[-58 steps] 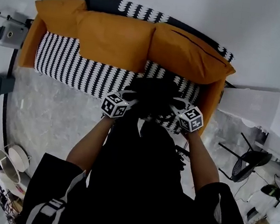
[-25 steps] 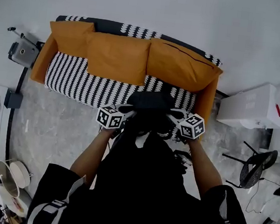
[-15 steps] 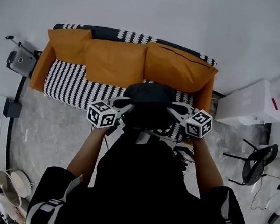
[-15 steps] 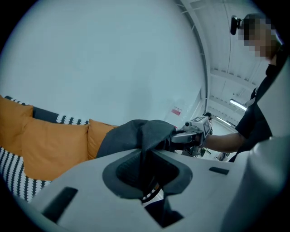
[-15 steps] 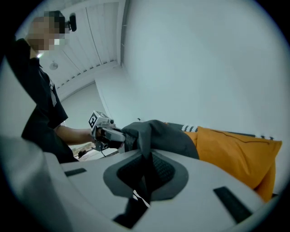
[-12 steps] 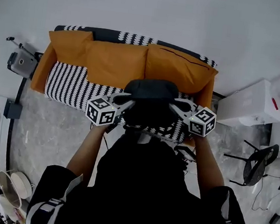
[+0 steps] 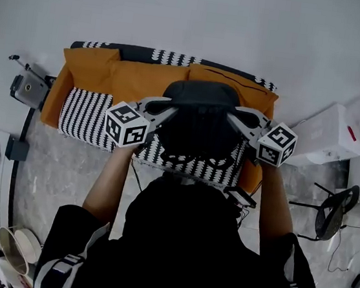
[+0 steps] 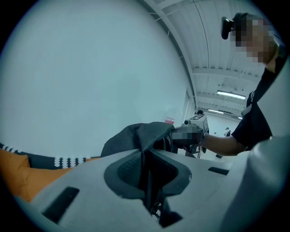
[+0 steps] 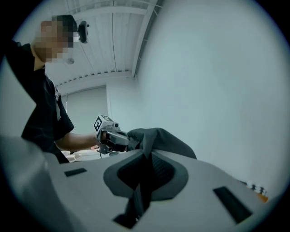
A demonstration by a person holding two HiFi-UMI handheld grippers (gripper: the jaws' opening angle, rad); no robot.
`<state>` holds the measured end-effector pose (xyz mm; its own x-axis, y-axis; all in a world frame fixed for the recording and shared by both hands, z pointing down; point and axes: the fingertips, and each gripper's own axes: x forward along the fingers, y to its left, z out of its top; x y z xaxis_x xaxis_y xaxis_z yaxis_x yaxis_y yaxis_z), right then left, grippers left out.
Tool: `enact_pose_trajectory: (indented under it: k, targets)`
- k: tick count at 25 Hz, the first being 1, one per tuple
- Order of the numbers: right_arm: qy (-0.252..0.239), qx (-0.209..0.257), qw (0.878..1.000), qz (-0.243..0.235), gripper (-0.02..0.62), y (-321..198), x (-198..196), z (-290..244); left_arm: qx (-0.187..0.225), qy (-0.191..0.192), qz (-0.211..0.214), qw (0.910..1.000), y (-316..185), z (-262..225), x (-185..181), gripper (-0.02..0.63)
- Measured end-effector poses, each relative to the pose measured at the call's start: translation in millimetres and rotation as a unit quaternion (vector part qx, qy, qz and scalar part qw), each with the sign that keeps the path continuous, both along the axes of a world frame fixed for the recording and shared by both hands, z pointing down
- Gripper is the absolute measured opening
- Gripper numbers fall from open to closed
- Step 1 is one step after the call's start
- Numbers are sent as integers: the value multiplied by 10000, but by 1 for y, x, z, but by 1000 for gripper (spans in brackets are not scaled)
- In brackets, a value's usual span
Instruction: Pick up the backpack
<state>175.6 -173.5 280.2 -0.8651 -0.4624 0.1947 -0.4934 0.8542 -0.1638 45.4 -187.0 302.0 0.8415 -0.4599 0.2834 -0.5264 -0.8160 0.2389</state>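
Left gripper (image 7: 169, 111): jaws nearly together and closing, with a fold of dark fabric pinched between the pads; backpack (image 7: 198, 126): held up between the two tools, above the seat of the striped sofa (image 7: 83, 112) and in front of the orange cushions (image 7: 142, 80); right gripper (image 7: 230, 117): jaws clamped tight on fabric at the backpack's other side.
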Motion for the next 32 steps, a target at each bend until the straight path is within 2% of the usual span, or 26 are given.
enact_pose_trajectory:
  k: [14,20,32]
  targets:
    - [-631,1029,9926,-91,31,-10,14,-109,1038,126,291,9941,-34,-108,23,52]
    - [-524,1518,9867,-260,31,-8,13,-145,1302,8,391,9907,-42,-145,27,52]
    - [-900,2026,9742,-414,31,-3,20,-215,1650,585,701,9821,-35,-232,34,51]
